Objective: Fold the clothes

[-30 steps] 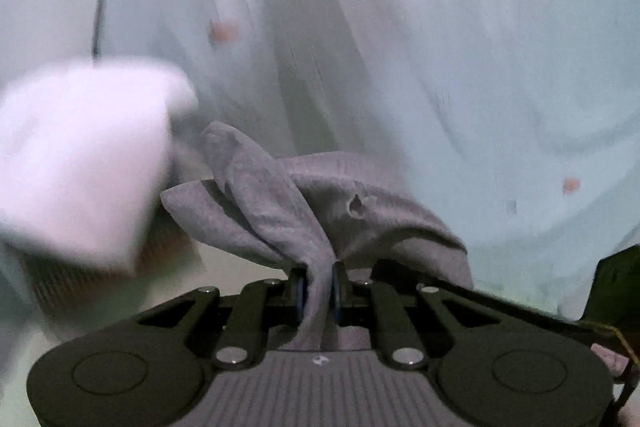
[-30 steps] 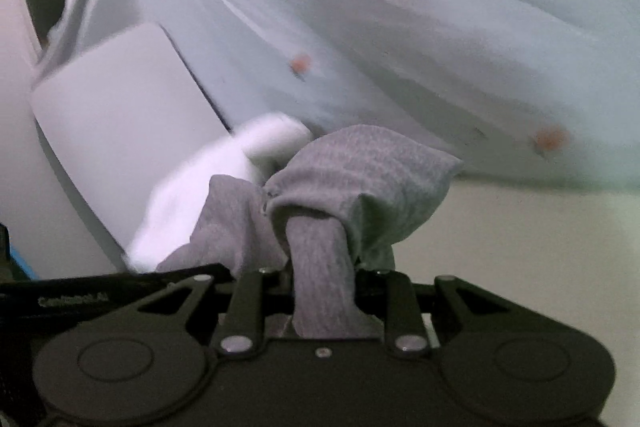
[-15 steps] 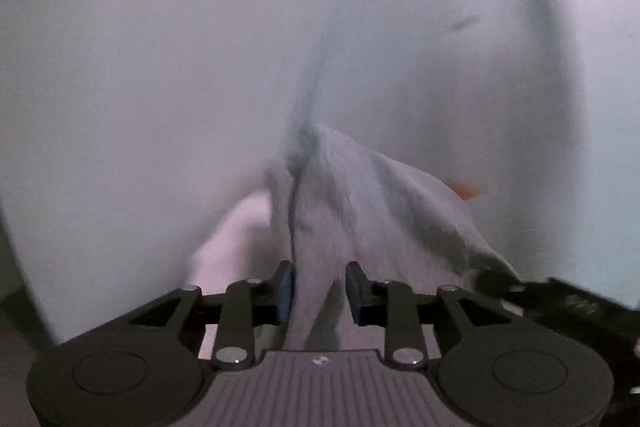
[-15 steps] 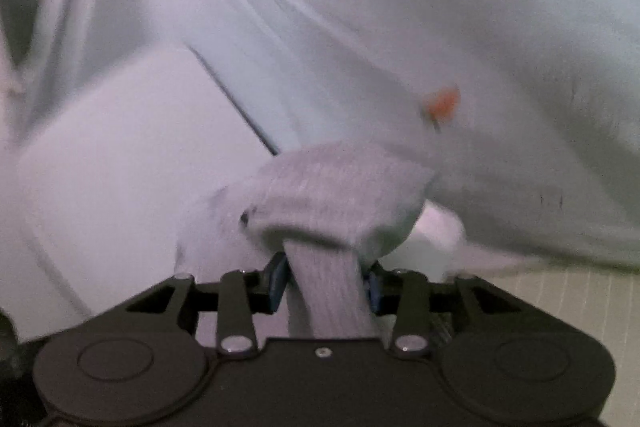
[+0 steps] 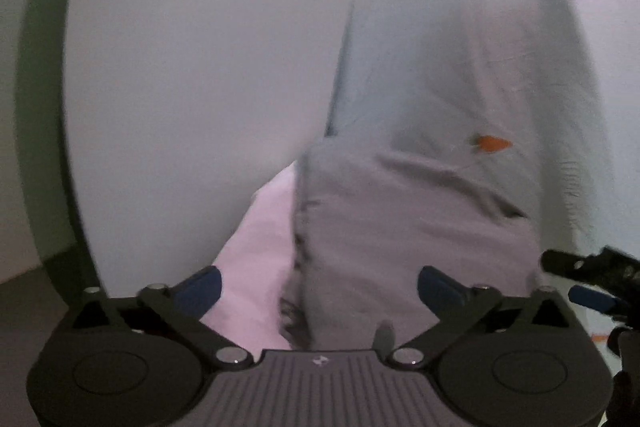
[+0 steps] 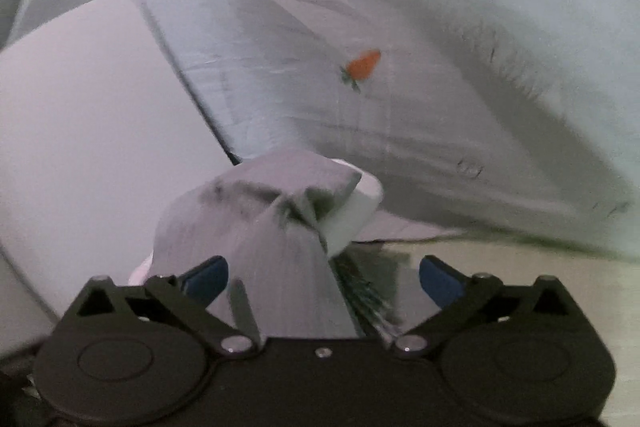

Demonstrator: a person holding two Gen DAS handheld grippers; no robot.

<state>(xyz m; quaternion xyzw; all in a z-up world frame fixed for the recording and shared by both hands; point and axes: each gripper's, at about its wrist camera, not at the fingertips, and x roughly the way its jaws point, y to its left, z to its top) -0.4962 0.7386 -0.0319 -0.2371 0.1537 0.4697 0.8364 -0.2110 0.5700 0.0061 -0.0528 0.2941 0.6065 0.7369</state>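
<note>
Low in both frames, the left gripper [image 5: 318, 281] and right gripper [image 6: 322, 275] are opening, pads clear of the grey garment [image 5: 400, 227] lying loose between them at lower centre. Beyond it, white folded cloth [image 6: 352, 215], then a carrot-print sheet [image 6: 440, 47] filling the top.

A second ago both grippers pinched the soft grey knit garment [image 5: 400, 235]. Now the left gripper [image 5: 318, 287] is opening, blue pads wide of the cloth lying between them. The right gripper [image 6: 324, 279] is opening too, its pads off the grey fold, which lies toward the pad at nine o'clock.
</note>
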